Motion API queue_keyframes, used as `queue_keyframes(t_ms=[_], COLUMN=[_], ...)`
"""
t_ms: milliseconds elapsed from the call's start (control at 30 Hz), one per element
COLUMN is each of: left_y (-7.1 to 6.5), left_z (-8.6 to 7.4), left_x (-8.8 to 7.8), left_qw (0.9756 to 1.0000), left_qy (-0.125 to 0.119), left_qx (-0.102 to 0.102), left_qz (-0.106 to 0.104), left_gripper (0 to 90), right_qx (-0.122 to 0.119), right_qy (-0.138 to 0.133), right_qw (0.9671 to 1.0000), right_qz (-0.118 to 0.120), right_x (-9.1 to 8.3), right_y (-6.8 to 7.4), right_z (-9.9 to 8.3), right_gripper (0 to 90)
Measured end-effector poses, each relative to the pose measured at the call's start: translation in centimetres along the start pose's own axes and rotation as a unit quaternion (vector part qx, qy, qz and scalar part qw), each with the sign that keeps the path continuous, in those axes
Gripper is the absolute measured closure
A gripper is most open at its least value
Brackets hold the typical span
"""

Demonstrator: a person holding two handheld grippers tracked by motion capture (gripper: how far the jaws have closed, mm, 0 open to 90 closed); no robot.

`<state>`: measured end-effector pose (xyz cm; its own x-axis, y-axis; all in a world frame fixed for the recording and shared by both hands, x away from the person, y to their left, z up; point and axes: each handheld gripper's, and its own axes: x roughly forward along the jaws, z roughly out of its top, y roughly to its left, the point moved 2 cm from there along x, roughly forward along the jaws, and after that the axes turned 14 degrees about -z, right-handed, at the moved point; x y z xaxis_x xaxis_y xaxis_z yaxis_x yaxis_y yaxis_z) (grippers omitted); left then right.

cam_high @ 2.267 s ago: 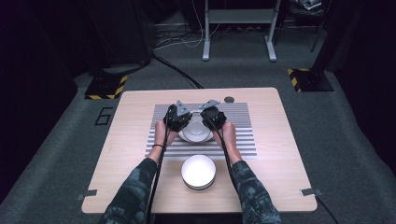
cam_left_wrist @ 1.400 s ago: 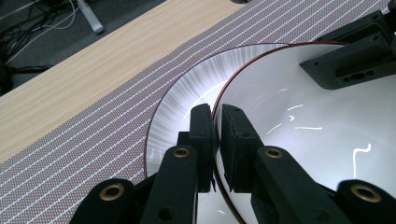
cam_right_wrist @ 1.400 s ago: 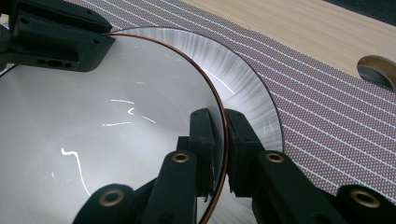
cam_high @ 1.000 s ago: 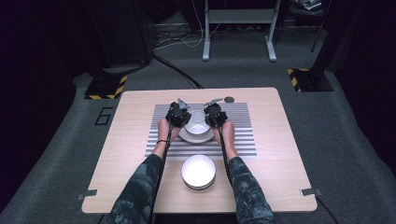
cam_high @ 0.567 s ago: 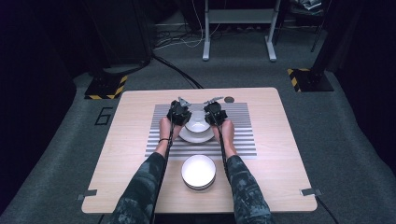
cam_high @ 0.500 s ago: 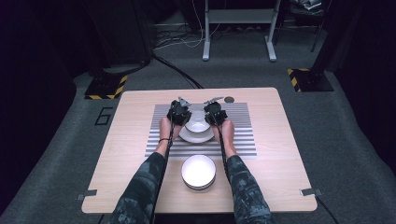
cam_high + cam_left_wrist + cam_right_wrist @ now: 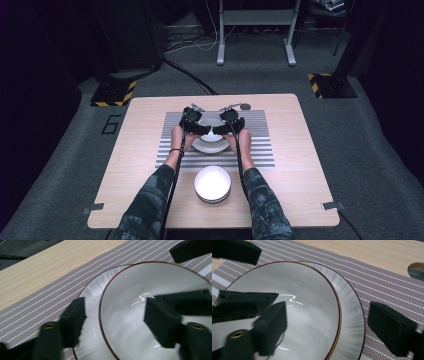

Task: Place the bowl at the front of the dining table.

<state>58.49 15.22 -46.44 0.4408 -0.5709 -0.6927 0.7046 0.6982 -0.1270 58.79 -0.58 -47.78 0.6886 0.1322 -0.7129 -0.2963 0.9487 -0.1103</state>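
The white glazed bowl with a brown rim (image 7: 155, 315) is sitting on a white ribbed plate (image 7: 91, 322) on the striped grey mat (image 7: 260, 145). Both tongs, left (image 7: 115, 322) and right (image 7: 329, 327), have just been opening and are standing spread around its rim, so the bowl seems released. Another white bowl stack (image 7: 213, 184) is waiting near the bench (image 7: 300, 200) edge, well apart.

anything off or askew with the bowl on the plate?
Bowl sits off-centre on the plate, shifted toward one side of its rim. No chips or spills visible. Second bowl nearer the person looks fine.
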Motion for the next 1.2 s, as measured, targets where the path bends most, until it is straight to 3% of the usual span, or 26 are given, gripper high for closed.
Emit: queue_keyframes(t_ms=[67,200,267,400,567,767,933,1133,1200], left_y=[-0.1,-0.3,-0.4,-0.9,-1.2,-1.4,-1.7,-2.7,-3.0], left_z=[0.2,0.1,-0.1,-0.7,-1.6,-3.0,-3.6,-4.1,-4.4], left_x=[-0.7,-1.6,-2.2,-3.7,-5.5,-6.6,-7.5,-8.4,-8.9], left_qw=[0.9999,0.9995,0.9991,0.9992,0.9988,0.9980,0.9974,0.9982,0.9983], left_qy=[-0.003,0.006,0.006,0.001,-0.021,-0.039,-0.049,-0.042,-0.044], left_qx=[-0.009,-0.016,-0.021,-0.012,-0.007,-0.012,-0.003,0.020,0.023], left_qz=[-0.012,-0.026,-0.037,-0.038,-0.043,-0.049,-0.052,-0.037,-0.032], left_gripper=[19.5,11.0,2.8,0.2,0.0,0.0,0.0,0.0,0.0], right_qx=[-0.008,-0.015,-0.017,-0.026,-0.045,-0.060,-0.065,-0.062,-0.063], right_qy=[-0.008,-0.002,0.006,-0.011,-0.026,-0.054,-0.079,-0.124,-0.145], right_qw=[0.9999,0.9998,0.9997,0.9992,0.9984,0.9964,0.9941,0.9896,0.9865], right_qz=[-0.004,0.011,0.019,0.028,0.020,0.026,0.036,0.038,0.043], right_x=[-0.5,-1.4,-1.9,-3.3,-4.9,-6.7,-8.3,-10.0,-10.6], right_y=[0.0,-0.1,-0.2,-0.7,-0.9,-1.1,-1.5,-2.2,-2.3], right_z=[0.0,0.0,-0.1,-0.5,-0.8,-1.3,-2.1,-3.4,-3.9], right_gripper=[11.3,0.8,0.0,0.0,0.0,0.0,0.0,0.0,0.0])
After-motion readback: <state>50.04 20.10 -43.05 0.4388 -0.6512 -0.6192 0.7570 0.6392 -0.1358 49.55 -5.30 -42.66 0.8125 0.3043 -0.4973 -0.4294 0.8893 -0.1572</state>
